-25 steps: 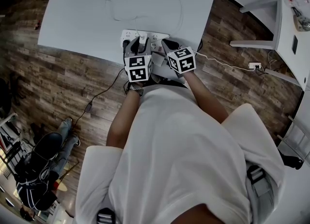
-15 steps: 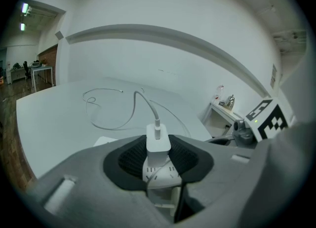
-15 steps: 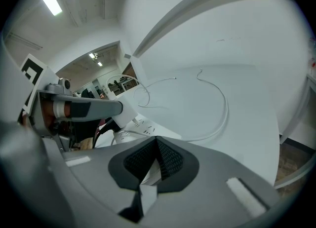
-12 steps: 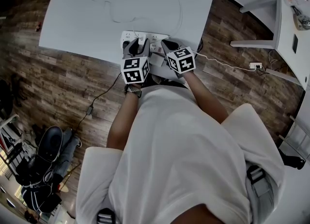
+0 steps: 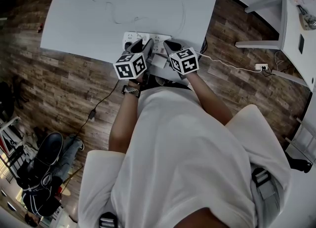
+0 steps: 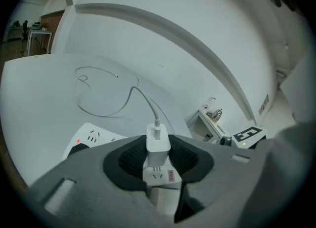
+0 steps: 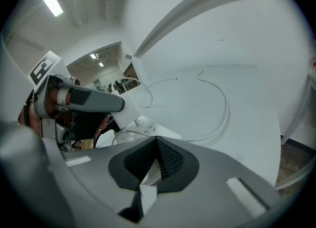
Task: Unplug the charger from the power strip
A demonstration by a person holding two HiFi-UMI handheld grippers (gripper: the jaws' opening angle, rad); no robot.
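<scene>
Firmly, the left tongs [image 5: 142, 46] clamped the white charger [image 6: 157, 143], which stood on the power strip [image 6: 91, 137] near the worktop's [image 5: 138, 5] front edge; the right tongs [image 7: 157, 145], tips together, were at the strip's right end.

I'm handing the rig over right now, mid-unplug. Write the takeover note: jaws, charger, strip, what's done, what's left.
Left gripper: jaws shut on the white charger; its cable runs out across the table.
Right gripper: jaws appear shut on one end of the power strip, steadying it.
Done: both grips set.
Left: the charger looks plugged in, not yet out. Probably pull it straight out of the socket while the right gripper holds the strip down.
</scene>
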